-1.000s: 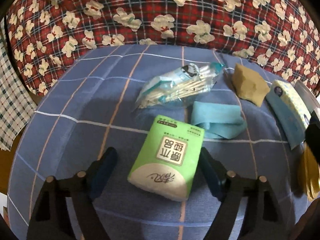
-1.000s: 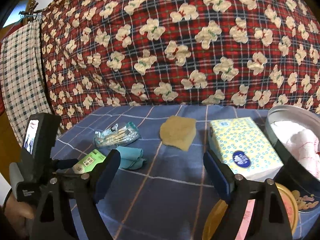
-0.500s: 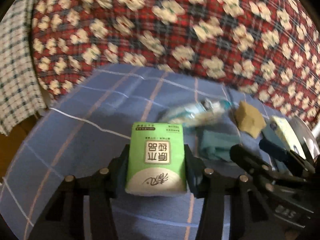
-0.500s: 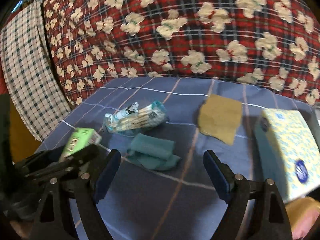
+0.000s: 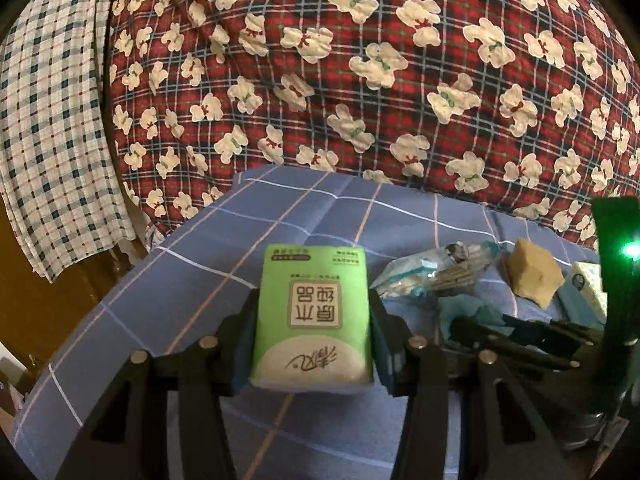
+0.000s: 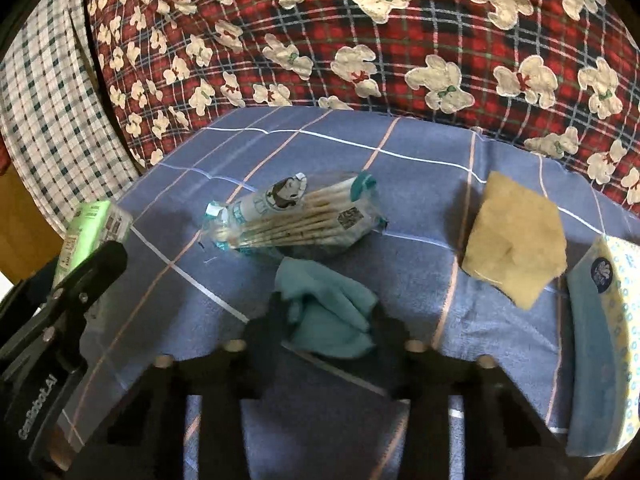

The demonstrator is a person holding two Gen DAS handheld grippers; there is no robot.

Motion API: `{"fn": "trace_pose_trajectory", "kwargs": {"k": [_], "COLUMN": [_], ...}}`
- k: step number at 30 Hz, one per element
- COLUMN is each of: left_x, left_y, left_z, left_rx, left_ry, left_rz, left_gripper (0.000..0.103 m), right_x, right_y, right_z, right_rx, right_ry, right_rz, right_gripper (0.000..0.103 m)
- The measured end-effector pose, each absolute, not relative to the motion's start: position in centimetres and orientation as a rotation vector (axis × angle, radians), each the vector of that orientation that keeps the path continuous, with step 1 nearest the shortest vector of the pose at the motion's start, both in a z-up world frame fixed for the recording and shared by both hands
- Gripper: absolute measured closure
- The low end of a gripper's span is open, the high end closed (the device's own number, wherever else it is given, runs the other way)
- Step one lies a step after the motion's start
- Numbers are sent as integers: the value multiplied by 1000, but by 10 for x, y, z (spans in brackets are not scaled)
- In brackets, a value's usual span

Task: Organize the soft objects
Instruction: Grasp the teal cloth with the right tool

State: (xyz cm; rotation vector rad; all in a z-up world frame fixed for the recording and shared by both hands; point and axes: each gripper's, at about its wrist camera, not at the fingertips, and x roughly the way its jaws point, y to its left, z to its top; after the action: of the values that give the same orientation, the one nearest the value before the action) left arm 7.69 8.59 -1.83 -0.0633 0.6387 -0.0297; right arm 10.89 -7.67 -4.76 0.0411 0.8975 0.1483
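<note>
Change since earlier frames: green tissue pack [image 5: 313, 316] has been clamped and raised off the blue checked cloth [image 5: 200, 280] by the left hand-held gripper [image 5: 314, 344]; the right hand-held gripper [image 6: 328, 332] has been brought down from open air onto the teal cloth [image 6: 326, 308]
Left hand-held gripper: clenched on both long sides of the green tissue pack; pack is held level and above the cloth
Right hand-held gripper: fingers are narrowed around the teal cloth, which bunches between them; a grasp is judged likely, though contact is blurred
Surface: a cloth-covered bed or cushion is suggested, not a desk; a red plaid bear-print quilt [image 5: 360, 80] rises behind it
Progress: early stage is judged; 1 item is lifted, 1 is being seized, none is seen stowed in these views
Left to do: cotton swab bag [image 6: 296, 216], tan sponge [image 6: 516, 240] and yellow tissue box [image 6: 608, 320] lie untouched
Edges: cloth edge falls away at the left, near the checked fabric [image 5: 48, 120]; the lifted pack hangs close to that drop
Open room: bare cloth is available ahead of the left hand-held gripper; the right side is crowded, the swab bag lying just beyond the teal cloth, the sponge and box near
</note>
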Motion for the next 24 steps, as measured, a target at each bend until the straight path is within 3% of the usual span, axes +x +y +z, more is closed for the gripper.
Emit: {"fn": "trace_pose_trajectory", "kwargs": {"k": [1,3,12,24], "left_x": [77,75,64,38], "left_y": [87,86,82,58], "left_z": [-18,-18,-10,2], "left_rx": [-76,-84,-90,19], "left_ry": [637,631,547,418], "left_rz": [-40,-49,-89,-28], "left_gripper": [54,54,54,54], "right_x": [108,105,54,1], "right_y": [-79,-87,-105,-100], "right_z": [-48,-48,-20,7], "right_rx": [55,108,164,16], "right_ry": [896,894,664,423], "right_rz": [156,190,237,135], "right_gripper": [84,86,86,86]}}
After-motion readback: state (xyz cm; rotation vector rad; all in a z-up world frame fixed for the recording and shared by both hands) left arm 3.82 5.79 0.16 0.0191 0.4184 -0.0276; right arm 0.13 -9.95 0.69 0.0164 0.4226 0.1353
